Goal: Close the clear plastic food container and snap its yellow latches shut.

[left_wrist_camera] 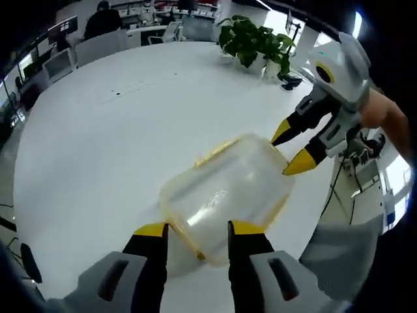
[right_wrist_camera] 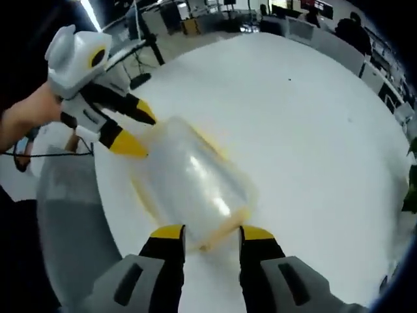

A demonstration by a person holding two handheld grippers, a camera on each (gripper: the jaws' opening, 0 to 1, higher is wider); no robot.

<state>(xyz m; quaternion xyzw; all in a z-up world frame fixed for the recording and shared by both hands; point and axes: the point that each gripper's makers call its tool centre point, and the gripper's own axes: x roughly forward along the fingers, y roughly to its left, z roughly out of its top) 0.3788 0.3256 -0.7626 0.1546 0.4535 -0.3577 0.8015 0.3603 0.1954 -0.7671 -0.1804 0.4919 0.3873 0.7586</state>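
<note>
1. Left gripper view, nearest: the left gripper (left_wrist_camera: 197, 229) has its yellow-tipped jaws parted; the near end of the container (left_wrist_camera: 225, 199) sits between the tips, and contact cannot be confirmed.
2. The container lies on the white table (left_wrist_camera: 98, 143), near its edge; body clear and cloudy, trim yellow along the rim; a yellow latch (left_wrist_camera: 215, 151) shows on the far side; whether the lid is seated or any latch is snapped cannot be made out.
3. Beyond the container, the right gripper (left_wrist_camera: 287, 151) enters from the right with jaws apart, tips at the container's far corner; a hand (left_wrist_camera: 384, 114) holding it is cut off by the frame.
4. Far across the table: a potted plant (left_wrist_camera: 254, 42); behind it, chairs (left_wrist_camera: 98, 45) and a seated person (left_wrist_camera: 104, 19), small and blurred.
5. Right gripper view, nearest: the right gripper (right_wrist_camera: 210, 232) has its jaws parted around the container (right_wrist_camera: 192, 179) end; the picture is motion-blurred; latch detail is unreadable.
6. Farther, the left gripper (right_wrist_camera: 133, 130) shows with jaws spread at the opposite end.
7. No legible writing or brand appears in either view.
</note>
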